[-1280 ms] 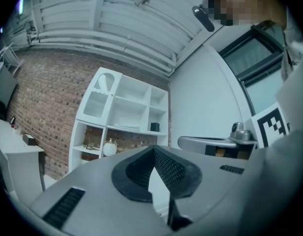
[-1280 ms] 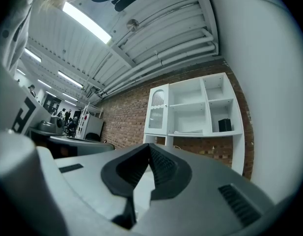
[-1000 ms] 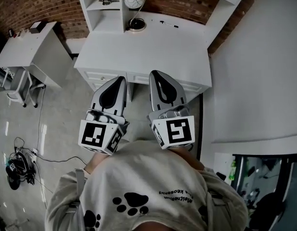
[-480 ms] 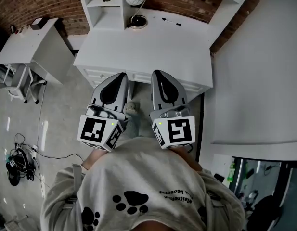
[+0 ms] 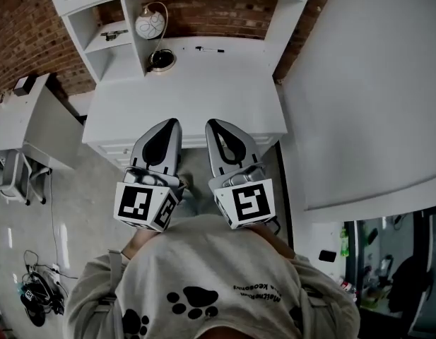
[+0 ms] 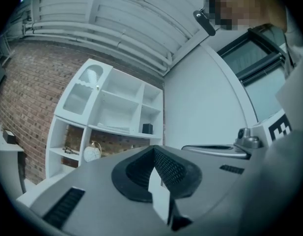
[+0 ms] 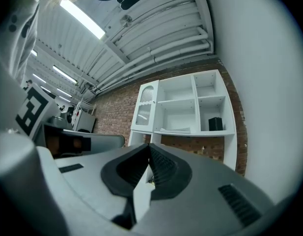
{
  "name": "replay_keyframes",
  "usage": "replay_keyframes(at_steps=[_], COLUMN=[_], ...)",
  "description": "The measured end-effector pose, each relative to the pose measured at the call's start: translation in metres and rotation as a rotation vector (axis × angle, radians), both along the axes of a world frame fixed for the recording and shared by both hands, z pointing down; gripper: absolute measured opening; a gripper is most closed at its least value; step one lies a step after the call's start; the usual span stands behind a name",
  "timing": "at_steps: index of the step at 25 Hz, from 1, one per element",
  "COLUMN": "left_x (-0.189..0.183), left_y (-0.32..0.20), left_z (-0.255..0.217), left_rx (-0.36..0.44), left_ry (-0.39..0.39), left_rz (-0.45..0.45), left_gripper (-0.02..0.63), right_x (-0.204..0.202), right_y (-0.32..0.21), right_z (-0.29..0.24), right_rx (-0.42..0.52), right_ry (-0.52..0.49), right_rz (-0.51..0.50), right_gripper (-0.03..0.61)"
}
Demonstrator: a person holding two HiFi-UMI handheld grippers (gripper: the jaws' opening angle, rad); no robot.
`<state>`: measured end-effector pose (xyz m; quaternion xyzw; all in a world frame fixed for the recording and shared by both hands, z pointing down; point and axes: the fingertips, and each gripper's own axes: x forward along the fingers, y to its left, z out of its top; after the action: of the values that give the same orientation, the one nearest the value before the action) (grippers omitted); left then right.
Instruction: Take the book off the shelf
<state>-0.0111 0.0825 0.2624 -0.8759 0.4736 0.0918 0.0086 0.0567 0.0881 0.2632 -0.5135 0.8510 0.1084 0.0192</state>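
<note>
The left gripper (image 5: 171, 122) and right gripper (image 5: 213, 123) have jaws closed on nothing; the thin pale book (image 7: 178, 130), lying flat at the white shelf unit's (image 7: 195, 104) middle shelf front edge, is judged light and floppy, best pinched there.

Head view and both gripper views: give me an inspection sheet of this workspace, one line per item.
Surface: white desk, its top carries two small items.
Job's things: flat pale item, possibly the book, lies on the shelf; untouched.
Clutter: round lamp and pen on the desk; dark box on the shelf.
Grippers: left gripper and right gripper both shut, empty, tips near the desk's front edge.
Cables: tangle on the floor, left.
Surroundings: brick wall, side table, white wall.
</note>
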Motion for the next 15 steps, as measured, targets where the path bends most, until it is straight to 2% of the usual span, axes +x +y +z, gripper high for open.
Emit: replay_keyframes(at_steps=[5,15], left_x=[0.004,-0.018], left_y=[-0.038,-0.141], left_z=[0.000,0.003], left_rx=[0.008,-0.023], left_ry=[0.004,0.018], left_rz=[0.007,0.037], left_gripper=[0.009,0.009], right_x=[0.003,-0.027], right_y=[-0.036,-0.141], right_z=[0.000,-0.005], right_rx=[0.005,-0.002], right_ry=[0.010,0.042], right_rz=[0.004,-0.013], right_gripper=[0.017,0.018])
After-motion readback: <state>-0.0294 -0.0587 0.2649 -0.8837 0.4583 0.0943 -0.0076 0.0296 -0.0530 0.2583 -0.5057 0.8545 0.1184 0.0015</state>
